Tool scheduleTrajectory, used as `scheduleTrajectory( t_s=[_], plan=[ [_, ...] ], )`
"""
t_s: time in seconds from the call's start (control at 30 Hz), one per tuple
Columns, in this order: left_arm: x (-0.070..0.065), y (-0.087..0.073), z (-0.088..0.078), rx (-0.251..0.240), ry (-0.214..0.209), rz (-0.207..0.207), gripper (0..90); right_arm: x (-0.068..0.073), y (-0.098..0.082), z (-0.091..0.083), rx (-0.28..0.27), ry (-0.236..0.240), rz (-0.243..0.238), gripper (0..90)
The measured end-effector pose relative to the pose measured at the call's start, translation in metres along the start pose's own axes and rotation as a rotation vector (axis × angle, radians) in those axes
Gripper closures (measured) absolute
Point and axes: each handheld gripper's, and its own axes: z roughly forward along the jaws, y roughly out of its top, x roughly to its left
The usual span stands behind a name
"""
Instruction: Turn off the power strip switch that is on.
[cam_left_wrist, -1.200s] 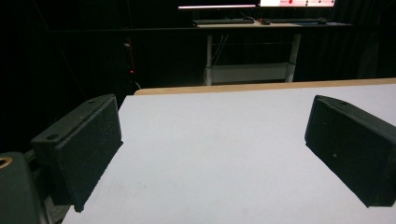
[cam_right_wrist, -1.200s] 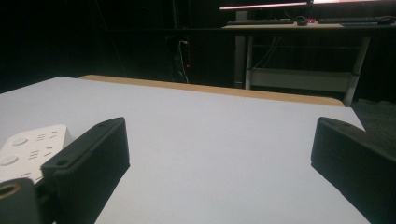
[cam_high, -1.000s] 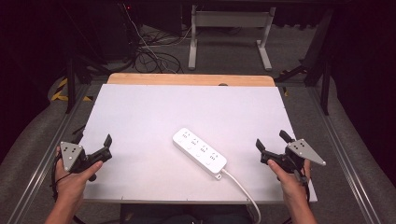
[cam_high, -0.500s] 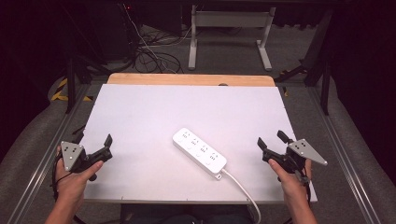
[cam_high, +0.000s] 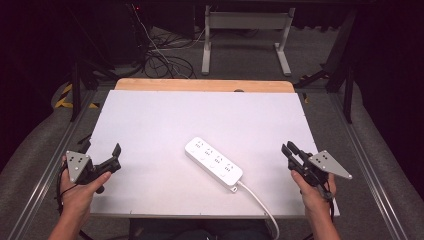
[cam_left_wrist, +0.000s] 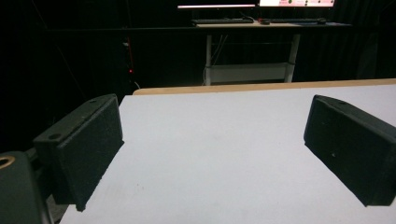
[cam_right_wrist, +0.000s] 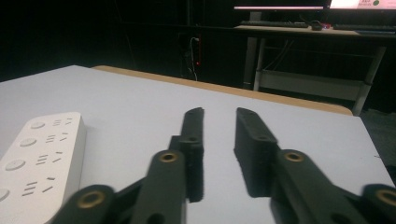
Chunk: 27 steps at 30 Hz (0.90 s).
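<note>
A white power strip lies at an angle on the white table, its white cable running off the near edge. My left gripper hovers over the table's near left corner, jaws spread wide with nothing between them; in the left gripper view it frames bare tabletop. My right gripper sits at the near right. Its jaws have just been closing and stand with a narrow gap, nothing between them. In the right gripper view it points across the table, the power strip to its left.
A wooden strip borders the table's far edge. Beyond it stand a grey desk frame and tangled cables on the floor. Metal rails run along both sides of the table.
The right gripper's jaws have drawn in from a wide spread to a narrow gap. Both hands stay where they were, and the power strip has not moved.
</note>
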Motion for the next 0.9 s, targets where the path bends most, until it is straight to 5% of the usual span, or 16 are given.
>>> scheduleTrajectory(
  t_s=[0.13, 0.43, 0.9],
  plan=[
    [0.0, 0.0, 0.0, 0.0, -0.006, 0.007, 5.3, 0.001, 0.004, -0.002, 0.041, -0.015, -0.018, 89.7],
    [-0.002, 0.0, 0.001, 0.005, -0.015, 0.012, 5.3, 0.003, 0.009, -0.004, 0.164, 0.067, 0.042, 90.0],
    [-0.002, -0.001, 0.0, 0.008, -0.016, 0.019, 5.6, -0.015, 0.015, 0.007, 0.122, 0.063, 0.117, 90.0]
  ],
)
